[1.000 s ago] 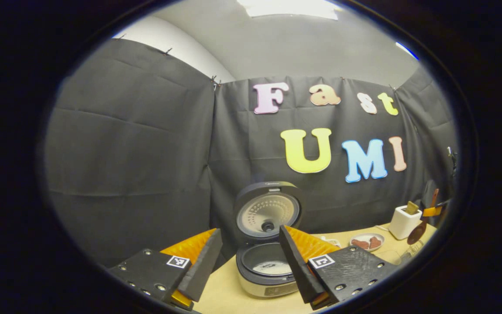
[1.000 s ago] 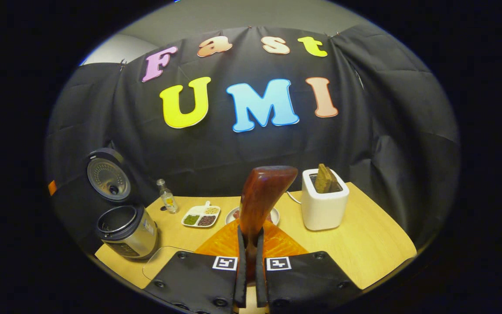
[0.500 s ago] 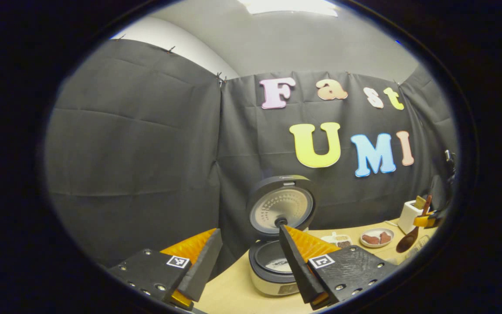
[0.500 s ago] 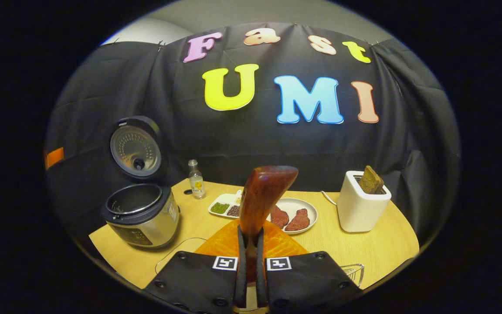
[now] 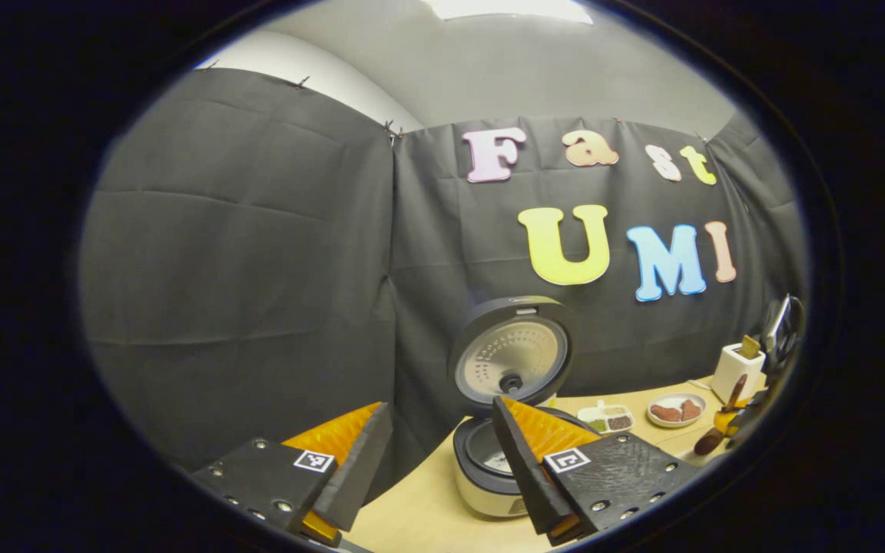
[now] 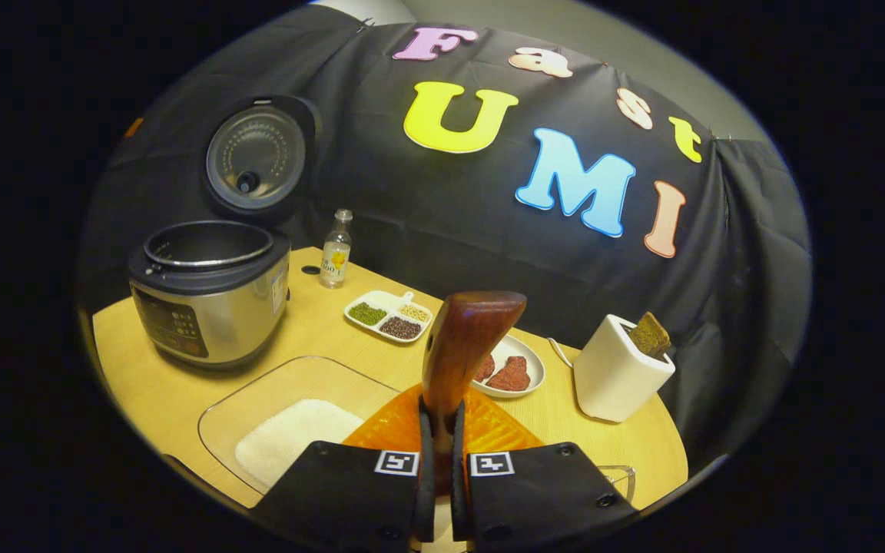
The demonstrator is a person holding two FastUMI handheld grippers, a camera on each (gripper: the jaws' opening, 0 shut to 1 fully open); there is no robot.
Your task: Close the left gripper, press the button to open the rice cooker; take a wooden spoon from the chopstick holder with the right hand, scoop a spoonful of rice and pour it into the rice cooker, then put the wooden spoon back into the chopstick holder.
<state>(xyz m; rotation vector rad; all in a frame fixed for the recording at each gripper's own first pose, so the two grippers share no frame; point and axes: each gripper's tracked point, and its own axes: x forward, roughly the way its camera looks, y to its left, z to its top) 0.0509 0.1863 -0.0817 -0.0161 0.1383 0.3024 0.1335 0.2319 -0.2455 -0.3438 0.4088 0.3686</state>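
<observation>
Standing clamped in right claw [image 6: 436, 461]: wooden spoon [image 6: 462, 346].

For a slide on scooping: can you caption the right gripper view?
Right gripper holds a wooden spoon above a glass dish of rice, beside the open rice cooker.

Table [image 6: 312, 330]: light wood top.
Bottle [image 6: 336, 252]: small and clear, upright near the wall.
Divided dish [image 6: 389, 315]: white, three sections with green, pale and dark grains.
Plate [image 6: 528, 375]: white, holding two reddish-brown pieces.
Toaster [image 6: 618, 370]: white, with a brown slice sticking out of its slot, right of the plate.
</observation>
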